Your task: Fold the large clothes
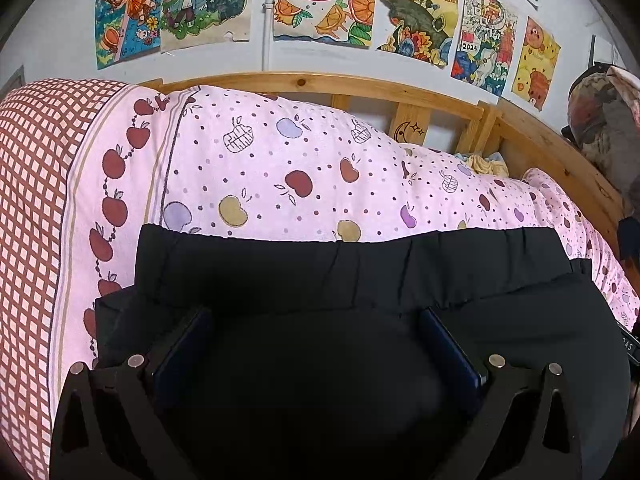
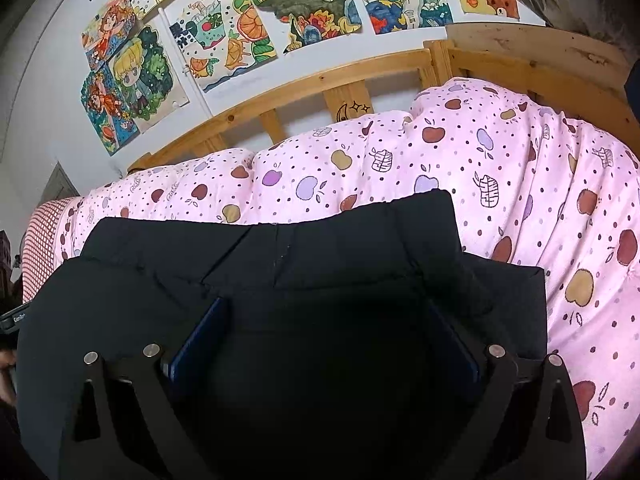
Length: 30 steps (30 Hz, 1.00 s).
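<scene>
Your black jacket (image 1: 360, 276) lies on the pink quilt (image 1: 320, 168) of the bed, toward the near edge, with its far hem running roughly parallel to the wooden rail (image 1: 320, 82) along the wall side. In the right wrist view the same jacket (image 2: 280, 256) shows a folded layer stacked on a wider one, so I judge the fold to be partly made and not finished.

Your left gripper (image 1: 316, 344) sits low over the jacket with its jaws spread wide and dark cloth filling the space between them. Its fingers (image 1: 182, 344) appear to rest on or just above the fabric; I cannot tell whether they press into it. No cloth is pinched.

Your right gripper (image 2: 324, 336) stands the same way: jaws wide, over the near part of the jacket, nothing clamped.

Assessment: you are between grasps, either smoothing the last fold or positioning for the next one. The next move calls for both grippers to close on a near edge of the jacket, one toward each side, and carry it evenly toward the rail. The padded cloth is bulky and may spring back, so take a full bite of every layer.
</scene>
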{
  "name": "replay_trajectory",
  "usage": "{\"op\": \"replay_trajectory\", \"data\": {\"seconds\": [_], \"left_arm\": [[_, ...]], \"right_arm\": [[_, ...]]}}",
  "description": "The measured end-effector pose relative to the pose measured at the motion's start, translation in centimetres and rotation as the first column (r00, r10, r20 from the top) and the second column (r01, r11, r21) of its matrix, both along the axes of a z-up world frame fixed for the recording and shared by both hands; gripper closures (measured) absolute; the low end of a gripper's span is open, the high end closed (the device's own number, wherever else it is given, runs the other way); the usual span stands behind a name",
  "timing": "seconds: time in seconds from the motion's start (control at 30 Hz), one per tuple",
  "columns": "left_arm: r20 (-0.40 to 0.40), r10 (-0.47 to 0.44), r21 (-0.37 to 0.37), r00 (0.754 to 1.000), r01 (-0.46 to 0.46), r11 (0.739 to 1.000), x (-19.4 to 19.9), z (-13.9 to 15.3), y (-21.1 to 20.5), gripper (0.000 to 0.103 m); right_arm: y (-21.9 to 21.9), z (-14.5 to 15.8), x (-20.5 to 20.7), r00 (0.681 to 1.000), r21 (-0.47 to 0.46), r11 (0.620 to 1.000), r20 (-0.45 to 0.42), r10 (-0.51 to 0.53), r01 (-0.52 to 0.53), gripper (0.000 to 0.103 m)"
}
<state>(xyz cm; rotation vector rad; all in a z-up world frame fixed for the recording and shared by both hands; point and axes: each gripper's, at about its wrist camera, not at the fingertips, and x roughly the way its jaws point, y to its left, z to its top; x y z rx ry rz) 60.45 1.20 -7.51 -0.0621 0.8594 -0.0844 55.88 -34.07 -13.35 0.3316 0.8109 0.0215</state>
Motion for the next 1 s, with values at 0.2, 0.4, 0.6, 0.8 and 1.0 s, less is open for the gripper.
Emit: {"op": "replay_trajectory", "data": {"seconds": [0.2, 0.4, 0.6, 0.8, 1.0], "left_arm": [[0.000, 0.000, 0.001, 1.000, 0.000, 1.000, -0.1, 0.0, 0.0, 0.000], [0.016, -0.001, 0.001, 1.000, 0.001, 1.000, -0.5, 0.1, 0.1, 0.000], [0.071, 0.001, 0.006, 0.997, -0.002, 1.000, -2.0, 0.6, 0.2, 0.000], [0.141, 0.004, 0.010, 0.990, -0.006, 1.000, -3.9, 1.5, 0.5, 0.000], [0.155, 0.061, -0.115, 0.986, -0.043, 0.992, -5.7, 4.5, 3.9, 0.000]], "right_arm": [[0.0, 0.0, 0.0, 1.000, 0.000, 1.000, 0.000, 0.000, 0.000, 0.007], [0.0, 0.1, -0.5, 1.000, 0.003, 1.000, 0.025, -0.003, 0.003, 0.007], [-0.6, 0.7, -2.9, 0.993, 0.066, 0.998, 0.120, -0.009, 0.002, 0.007], [-1.6, 1.6, -5.6, 0.972, 0.118, 0.993, 0.229, -0.047, 0.021, 0.007], [-3.9, 3.6, -7.6, 0.960, 0.181, 0.980, 0.250, -0.124, 0.080, 0.007]]}}
